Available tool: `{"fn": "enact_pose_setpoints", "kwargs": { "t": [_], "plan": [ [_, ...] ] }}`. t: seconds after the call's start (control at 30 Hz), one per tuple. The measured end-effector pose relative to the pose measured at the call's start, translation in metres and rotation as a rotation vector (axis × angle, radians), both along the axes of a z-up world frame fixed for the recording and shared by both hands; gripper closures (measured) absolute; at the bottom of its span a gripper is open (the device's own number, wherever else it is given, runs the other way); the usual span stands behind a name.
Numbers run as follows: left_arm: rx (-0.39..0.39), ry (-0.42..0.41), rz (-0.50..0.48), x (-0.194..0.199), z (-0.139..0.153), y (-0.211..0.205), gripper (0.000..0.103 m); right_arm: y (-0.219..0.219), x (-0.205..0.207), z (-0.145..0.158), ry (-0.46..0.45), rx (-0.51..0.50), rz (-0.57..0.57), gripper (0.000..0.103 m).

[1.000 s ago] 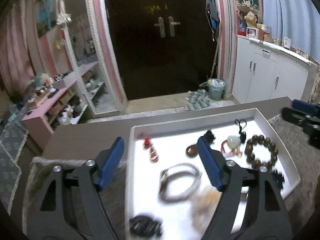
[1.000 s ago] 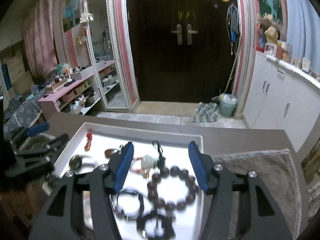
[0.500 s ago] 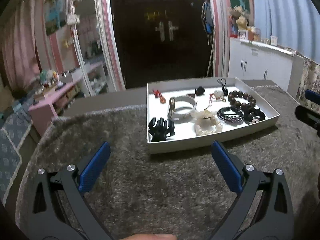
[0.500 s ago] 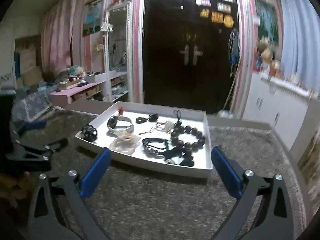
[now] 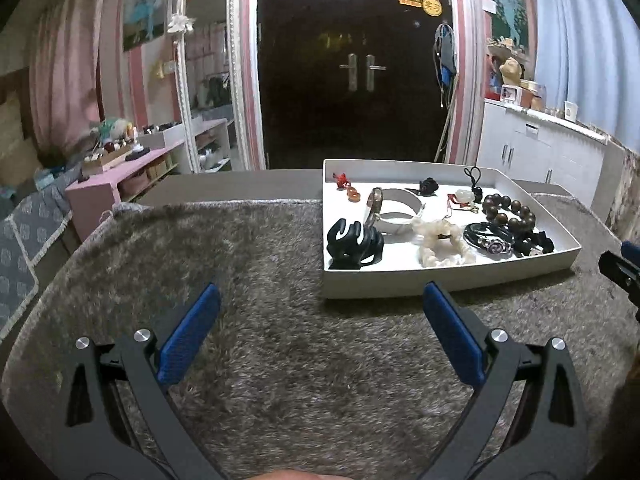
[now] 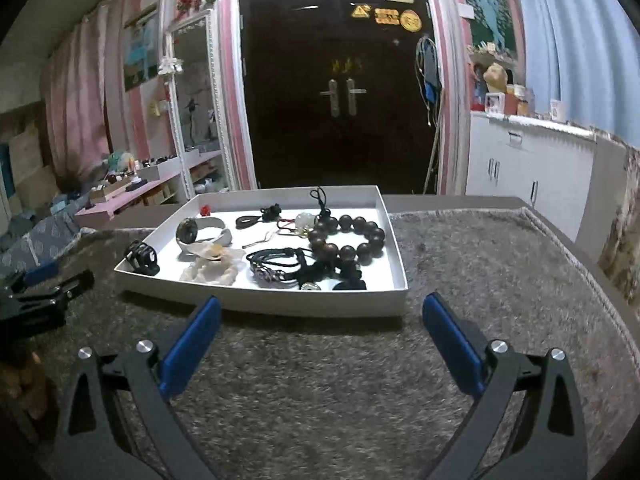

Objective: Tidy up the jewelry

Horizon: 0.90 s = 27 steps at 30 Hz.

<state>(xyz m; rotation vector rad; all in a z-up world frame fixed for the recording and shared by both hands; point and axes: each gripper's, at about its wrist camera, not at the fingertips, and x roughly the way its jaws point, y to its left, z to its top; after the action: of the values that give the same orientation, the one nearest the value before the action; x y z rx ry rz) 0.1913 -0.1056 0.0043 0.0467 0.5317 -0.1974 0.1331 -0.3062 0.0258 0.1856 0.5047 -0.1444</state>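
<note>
While both tools hang over the grey rug [image 5: 260, 264] on the bench, the left hand-held gripper [image 5: 320, 300] and the right hand-held gripper [image 6: 320, 312] each stand with jaws spread wide, having just been opening, nothing between them. The white tray [image 6: 280, 304] lies just ahead of the right one, ahead and right of the left. In it: hair claw [image 5: 354, 244], bead bracelet [image 6: 348, 240], watch [image 5: 390, 210], scrunchie [image 5: 442, 242].

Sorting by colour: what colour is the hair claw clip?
Black; clearest in the left wrist view.
</note>
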Motion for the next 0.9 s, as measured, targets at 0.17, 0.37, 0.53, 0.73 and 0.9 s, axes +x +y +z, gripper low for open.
{"fn": "enact_pose_setpoints", "kwargs": {
  "t": [0.17,0.37,0.53,0.73,0.9],
  "plan": [
    [0.005,-0.018,-0.026,-0.004,0.000,-0.003,0.003,0.002,0.002,-0.001,0.009,-0.012,-0.009,0.003],
    [0.030,-0.038,-0.013,-0.008,0.002,-0.006,0.003,0.017,-0.002,0.004,-0.013,-0.086,0.000,0.003],
    [0.033,-0.041,-0.020,-0.009,0.002,-0.008,0.003,0.019,-0.003,0.006,-0.019,-0.102,0.002,0.003],
    [0.040,-0.052,-0.006,-0.010,0.003,-0.009,0.003,0.023,-0.006,0.009,-0.031,-0.121,-0.019,0.003],
    [0.034,-0.048,0.003,-0.009,0.003,-0.007,0.003,0.027,-0.007,0.010,-0.035,-0.137,-0.014,0.003]
  ]
}}
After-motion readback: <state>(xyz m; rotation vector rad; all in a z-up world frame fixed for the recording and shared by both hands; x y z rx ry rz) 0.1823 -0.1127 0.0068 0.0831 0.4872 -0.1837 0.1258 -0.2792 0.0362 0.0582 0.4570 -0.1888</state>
